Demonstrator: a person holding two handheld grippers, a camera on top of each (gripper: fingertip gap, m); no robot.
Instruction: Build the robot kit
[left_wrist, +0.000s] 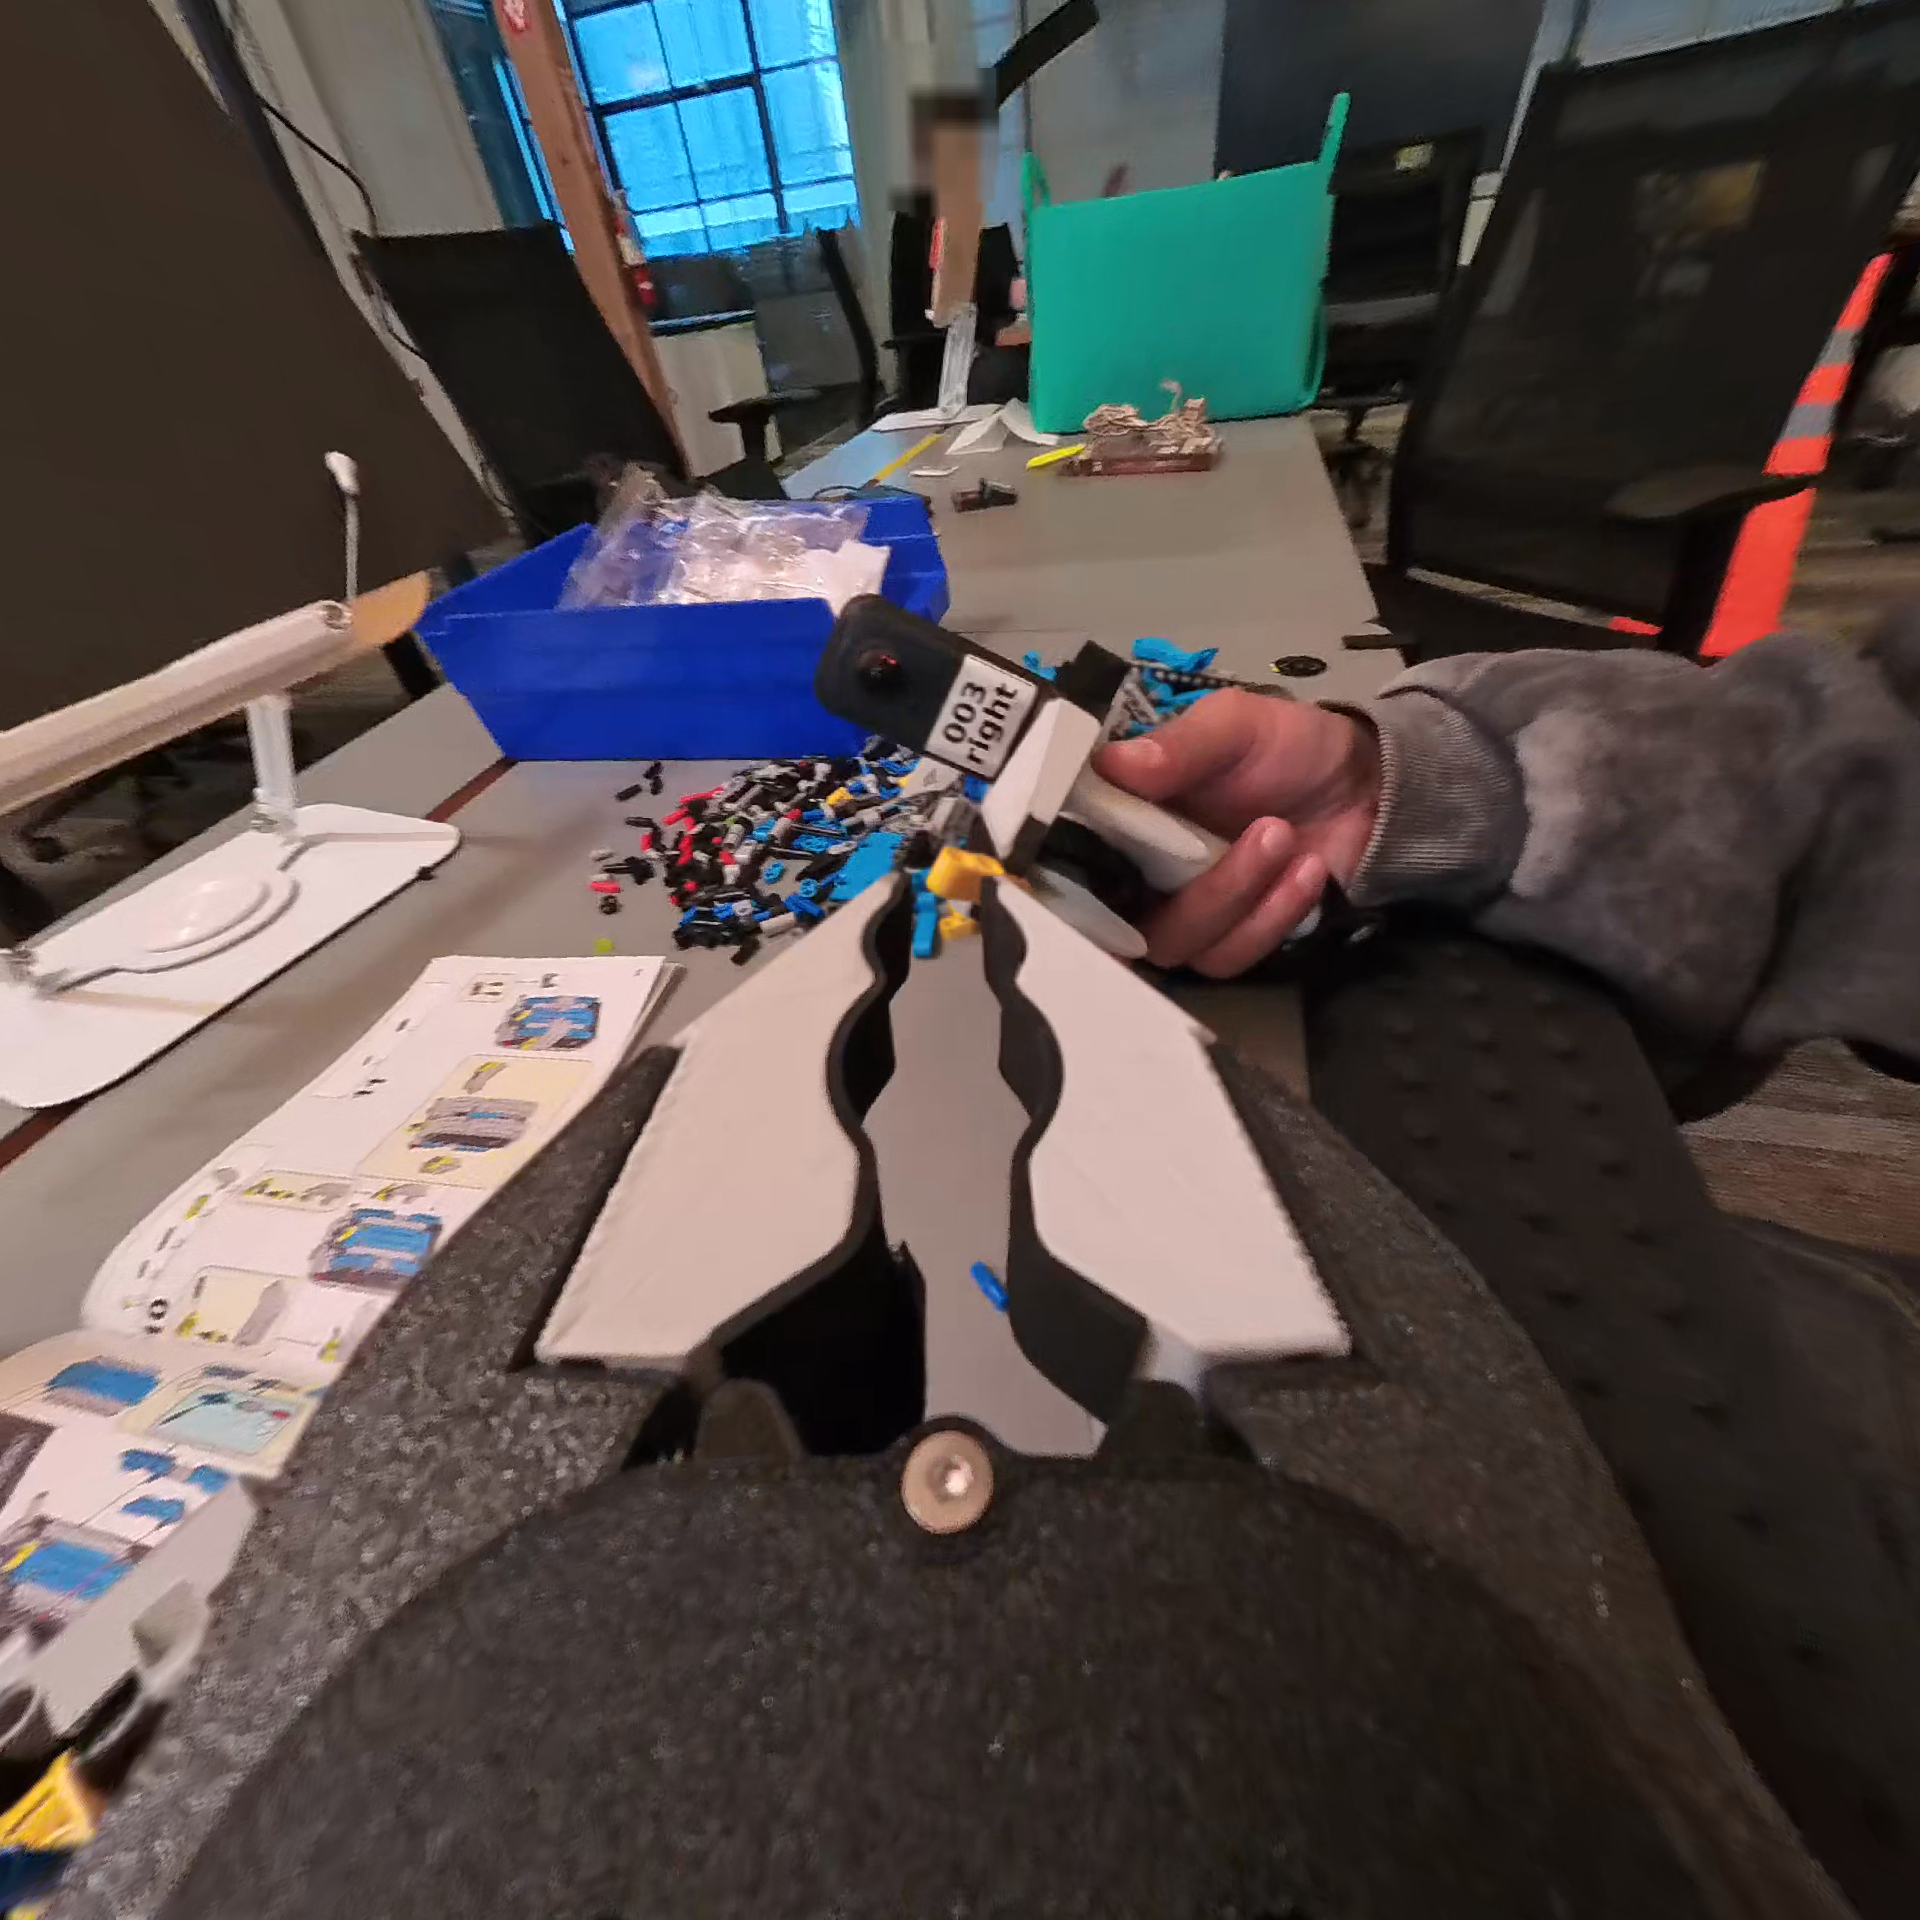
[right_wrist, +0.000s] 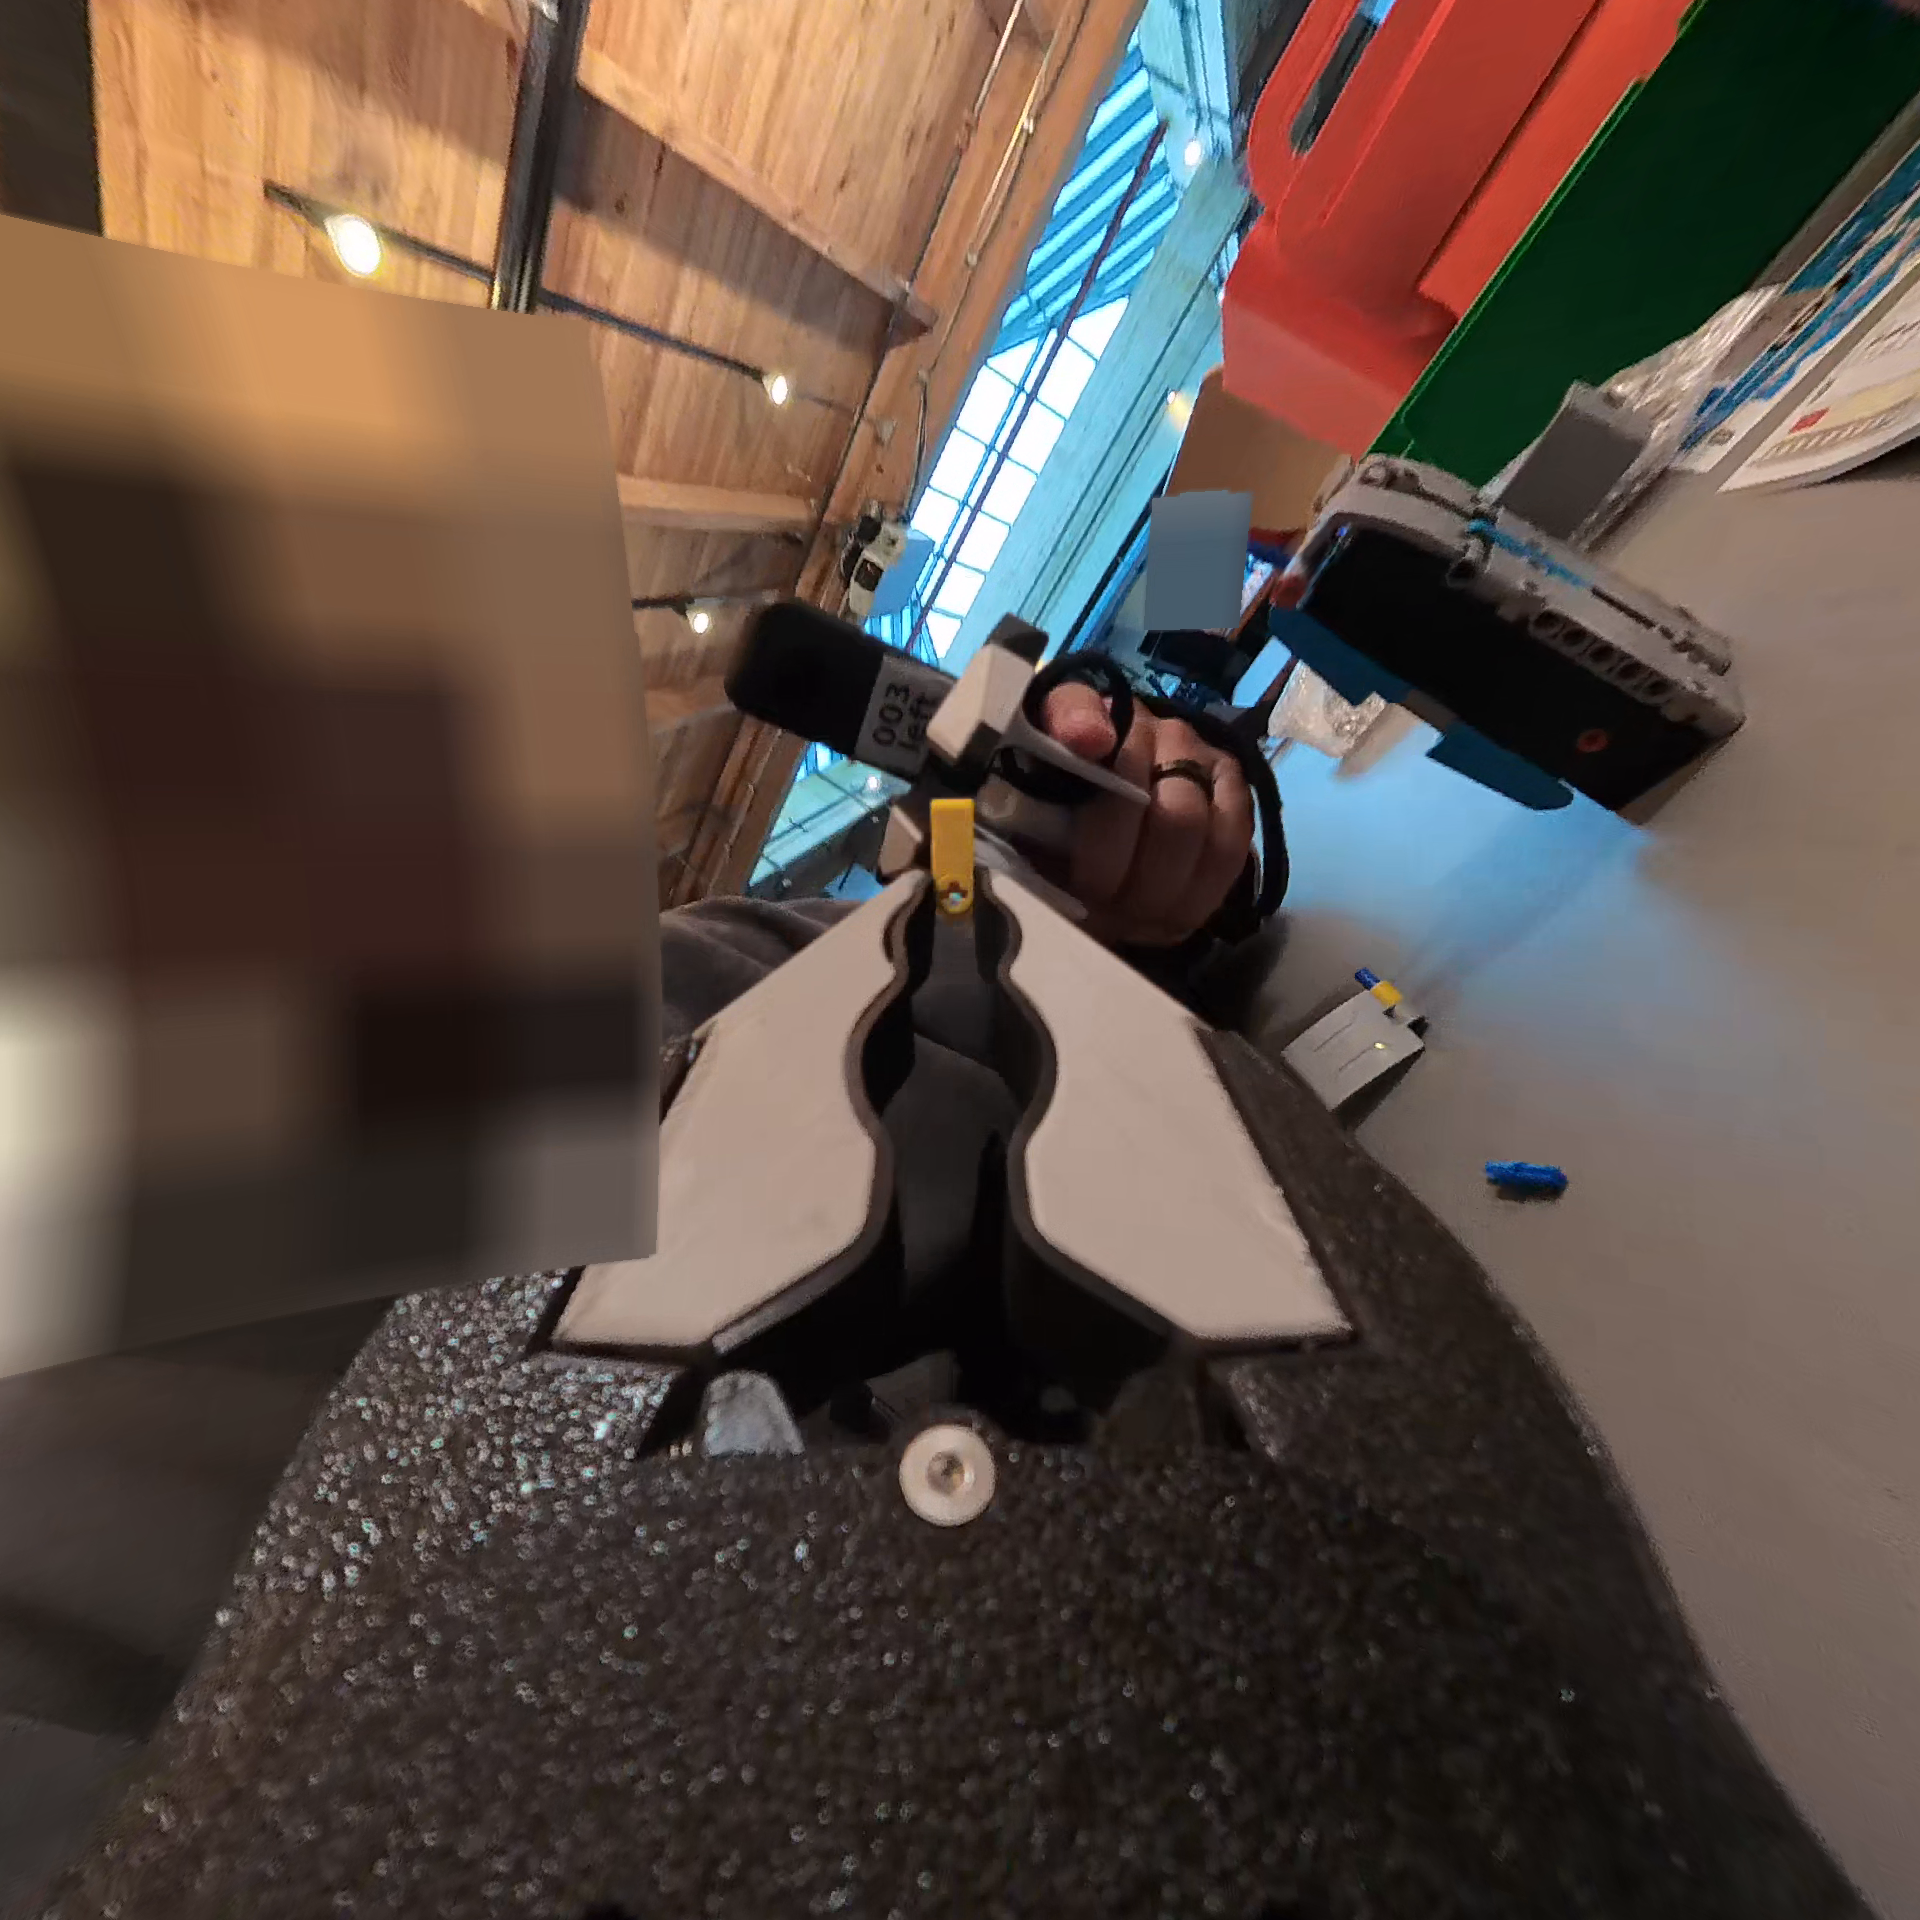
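In the left wrist view the left gripper (left_wrist: 943, 902) points toward twelve o'clock, its white fingers (left_wrist: 748, 1122) drawn close at the tips with a narrow gap. A small yellow piece (left_wrist: 961, 871) sits right at those tips; whether the left tongs actually pinch it, I cannot tell. Through the gap lower down, a tiny blue pin (left_wrist: 989, 1284) lies on the grey table (left_wrist: 520, 862).

In the right wrist view the right gripper (right_wrist: 954, 899) has its tips closed on the lower end of that yellow piece (right_wrist: 952, 844), which stands upright above them — the far left gripper meets it from the other side, held by a hand (right_wrist: 1164, 821) wearing a ring.

At nine o'clock from the left gripper an open instruction booklet (left_wrist: 343, 1174) lies flat. Just past the tips, toward eleven o'clock, a scatter of small black, blue and red pieces (left_wrist: 758, 842) covers the table. At two o'clock a hand (left_wrist: 1236, 821) in a grey sleeve (left_wrist: 1621, 831) grips the right gripper's handle. Farther at ten o'clock stands a white lamp base (left_wrist: 239, 904), and at eleven o'clock a blue bin (left_wrist: 665, 665) holding clear plastic bags. Well beyond, at one o'clock, a green bag (left_wrist: 1174, 301) stands on the table's far end.

In the right wrist view, at three o'clock, a blue pin (right_wrist: 1523, 1176) lies on the table — at two o'clock sits a grey, black and blue block assembly (right_wrist: 1507, 665).
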